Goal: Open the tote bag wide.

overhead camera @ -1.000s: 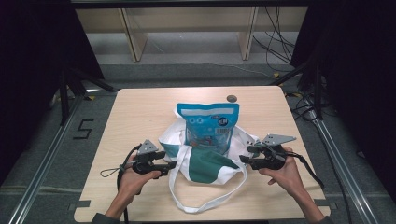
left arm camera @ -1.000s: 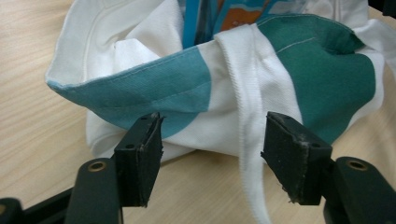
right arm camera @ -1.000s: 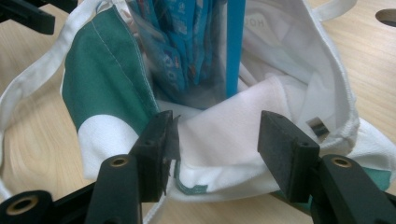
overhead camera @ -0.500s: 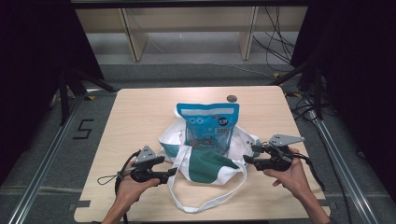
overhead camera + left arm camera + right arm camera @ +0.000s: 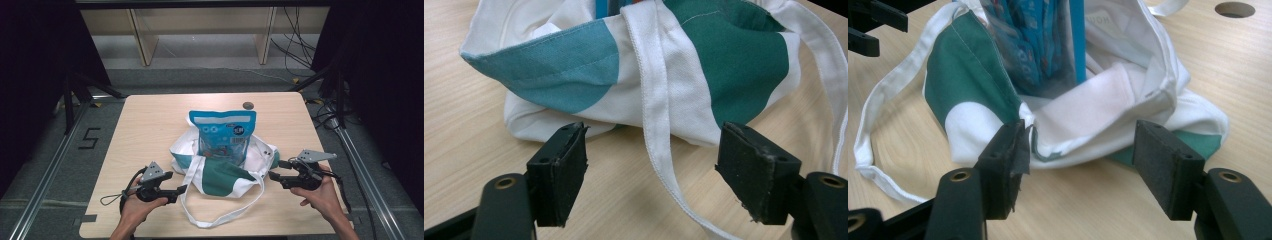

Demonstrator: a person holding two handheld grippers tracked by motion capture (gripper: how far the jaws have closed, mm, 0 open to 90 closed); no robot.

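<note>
On the wooden table (image 5: 150,120), the tote bag (image 5: 225,172) with the blue packet (image 5: 223,135) lies mid-table between my left gripper (image 5: 181,189) and right gripper (image 5: 274,174), both with jaws apart, the left gripper nearer the strap (image 5: 655,110).

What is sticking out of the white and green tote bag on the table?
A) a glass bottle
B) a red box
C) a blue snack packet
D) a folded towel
C: a blue snack packet stands up out of the tote bag, between the two open grippers.

Left gripper (image 5: 181,189) and right gripper (image 5: 274,175) both hovering low, fingers (image 5: 558,172) gaping wide, pointing inward toward each other.
</note>
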